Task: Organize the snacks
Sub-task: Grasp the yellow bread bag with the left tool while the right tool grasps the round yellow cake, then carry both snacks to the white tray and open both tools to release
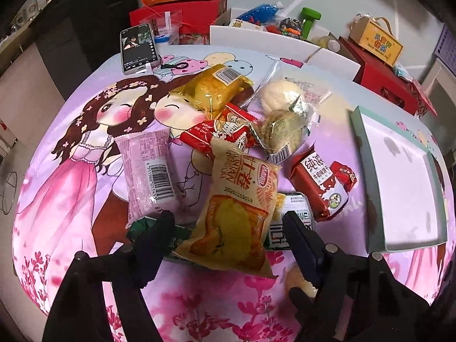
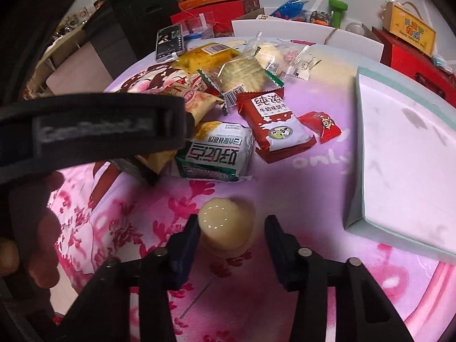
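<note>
A pile of snack packets lies on a pink cartoon cloth (image 1: 71,199). My left gripper (image 1: 228,225) is open, its fingers on either side of a yellow-orange packet (image 1: 239,213) that lies over a green-and-white packet (image 1: 290,222). My right gripper (image 2: 230,233) is open around a pale yellow jelly cup (image 2: 225,228) standing on the cloth; the left finger (image 2: 185,239) is close to it, the right one apart. A pale green box lid (image 2: 404,156) lies open side up on the right, also in the left wrist view (image 1: 399,179).
Other snacks: a pink packet (image 1: 148,171), red biscuit packets (image 1: 316,182), yellow cake packet (image 1: 216,85), clear bun packets (image 1: 282,97), small red sweet (image 2: 320,125). A phone (image 1: 138,48) lies at the far edge. Boxes and clutter stand behind the table (image 1: 182,14).
</note>
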### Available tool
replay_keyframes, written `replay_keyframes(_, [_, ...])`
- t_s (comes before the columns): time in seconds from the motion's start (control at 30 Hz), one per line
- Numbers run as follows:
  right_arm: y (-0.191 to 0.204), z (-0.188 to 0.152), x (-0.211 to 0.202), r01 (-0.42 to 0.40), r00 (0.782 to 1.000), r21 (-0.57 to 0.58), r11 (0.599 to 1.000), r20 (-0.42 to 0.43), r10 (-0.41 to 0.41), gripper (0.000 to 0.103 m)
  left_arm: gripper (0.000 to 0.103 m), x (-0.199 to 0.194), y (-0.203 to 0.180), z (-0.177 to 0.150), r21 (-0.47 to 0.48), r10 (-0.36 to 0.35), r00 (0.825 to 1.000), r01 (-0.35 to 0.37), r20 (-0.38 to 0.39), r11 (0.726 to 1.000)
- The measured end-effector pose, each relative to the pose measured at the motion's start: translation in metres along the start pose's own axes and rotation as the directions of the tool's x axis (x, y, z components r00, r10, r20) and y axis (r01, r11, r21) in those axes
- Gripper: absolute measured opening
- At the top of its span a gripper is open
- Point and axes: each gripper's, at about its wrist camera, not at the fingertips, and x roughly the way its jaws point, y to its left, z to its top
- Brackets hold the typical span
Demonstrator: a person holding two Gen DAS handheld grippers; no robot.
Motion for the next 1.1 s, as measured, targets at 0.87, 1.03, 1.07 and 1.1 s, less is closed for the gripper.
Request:
replay_keyframes(0.87, [-0.008, -0.004, -0.020, -0.030, 0.999, 0.031, 0.999, 0.041, 0.028, 0.037, 0.036, -0.011, 0.009, -0.002, -0.042, -0.054, 0.998, 0.055, 0.022, 0.998])
replay_keyframes(1.03, [-0.007, -0.002, -0.030, -0.027, 0.997, 0.040, 0.999, 0.072, 0.024, 0.037, 0.036, -0.023, 0.010, -0.001, -0.039, -0.061, 0.997, 0.064, 0.055, 0.997])
replay_keyframes(1.07, [-0.008, -0.001, -0.033, -0.027, 0.996, 0.044, 0.999, 0.082, 0.024, 0.037, 0.036, -0.027, 0.010, 0.000, -0.039, -0.063, 0.996, 0.066, 0.066, 0.997])
replay_keyframes(1.1, [-0.010, -0.001, -0.038, -0.026, 0.995, 0.049, 0.998, 0.094, 0.022, 0.037, 0.036, -0.029, 0.011, 0.001, -0.040, -0.064, 0.995, 0.067, 0.075, 0.997])
